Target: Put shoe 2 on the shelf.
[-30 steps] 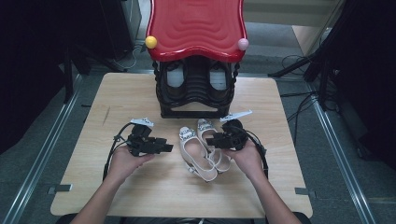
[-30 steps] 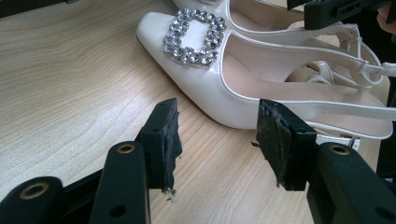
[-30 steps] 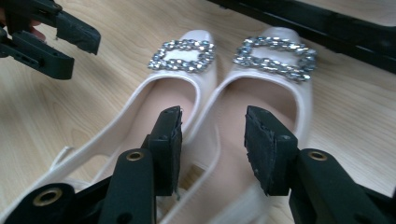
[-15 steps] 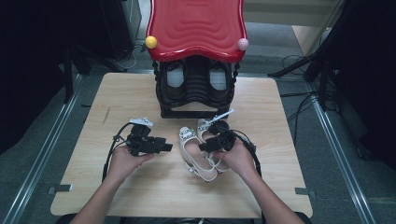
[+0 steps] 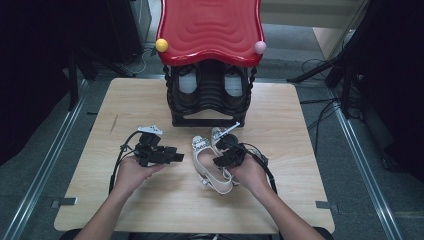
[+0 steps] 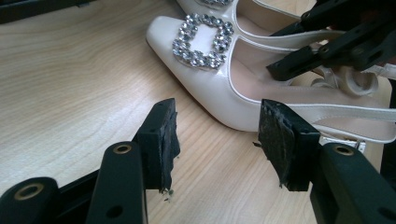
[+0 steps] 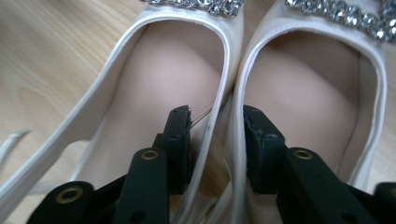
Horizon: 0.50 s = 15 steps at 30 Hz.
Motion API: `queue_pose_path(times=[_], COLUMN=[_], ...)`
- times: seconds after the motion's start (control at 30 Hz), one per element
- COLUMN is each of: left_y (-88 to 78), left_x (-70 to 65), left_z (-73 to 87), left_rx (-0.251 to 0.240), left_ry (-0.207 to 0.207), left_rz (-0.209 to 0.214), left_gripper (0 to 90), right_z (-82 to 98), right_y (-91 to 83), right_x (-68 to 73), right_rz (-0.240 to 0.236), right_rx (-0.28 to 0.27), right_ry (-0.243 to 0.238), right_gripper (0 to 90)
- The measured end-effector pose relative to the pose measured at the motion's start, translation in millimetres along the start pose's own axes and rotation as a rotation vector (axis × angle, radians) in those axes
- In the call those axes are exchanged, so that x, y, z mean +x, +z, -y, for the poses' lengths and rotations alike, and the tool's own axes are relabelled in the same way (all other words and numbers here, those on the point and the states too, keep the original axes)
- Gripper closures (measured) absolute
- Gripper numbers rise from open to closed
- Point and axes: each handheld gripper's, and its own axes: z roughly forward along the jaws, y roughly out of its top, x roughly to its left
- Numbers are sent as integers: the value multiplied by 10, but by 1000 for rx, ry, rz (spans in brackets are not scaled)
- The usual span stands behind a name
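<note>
Even overhead light on the pale wooden table (image 5: 150, 200) – surroundings dark, shadows soft. High view slightly soft, mild glare on the glossy red wavy top (image 5: 210, 27). Gripper views sharp mid-frame – black near jaws and far edges blurred.

Right gripper (image 7: 217, 121) view: both shoes' toes and buckles cut off by the top edge; heels and slingback straps drop below the jaws, out of frame. Whether the pads press the two inner shoe walls (image 7: 231, 116) between the jaws, which have just been closing, cannot be told.

Left gripper (image 6: 217, 140) view: near shoe (image 6: 243, 88) has its heel end cut off right of the jaws; far shoe cropped at top.

High view: right hand (image 5: 247, 172) covers the shoes' rear halves.
</note>
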Motion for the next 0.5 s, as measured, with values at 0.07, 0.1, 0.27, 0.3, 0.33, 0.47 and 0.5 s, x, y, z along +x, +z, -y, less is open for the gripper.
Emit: queue_pose_path(times=[0.07,0.1,0.27,0.3,0.33,0.47,0.5], left_y=[-30,-40,-77,-79,-79,-91,-97], left_x=[32,40,87,92,93,100,107], left_z=[1,4,11,12,14,15,16], left_rx=[-9,-12,-19,-17,-17,-18,-19], left_ry=[-12,-17,-26,-24,-25,-20,-19], left_rz=[-5,-9,-19,-23,-27,-38,-41], left_gripper=[470,470,470,470,470,470,469], right_z=[-9,-16,-40,-47,-57,-107,-112], right_y=[45,53,49,47,46,26,19], right_x=[35,53,20,18,17,-15,-27], right_rz=[37,51,43,42,44,32,27], right_rx=[-6,-1,14,20,23,56,61], right_ry=[-29,-48,-47,-39,-44,-34,-31], right_gripper=[698,713,774,784,800,839,842])
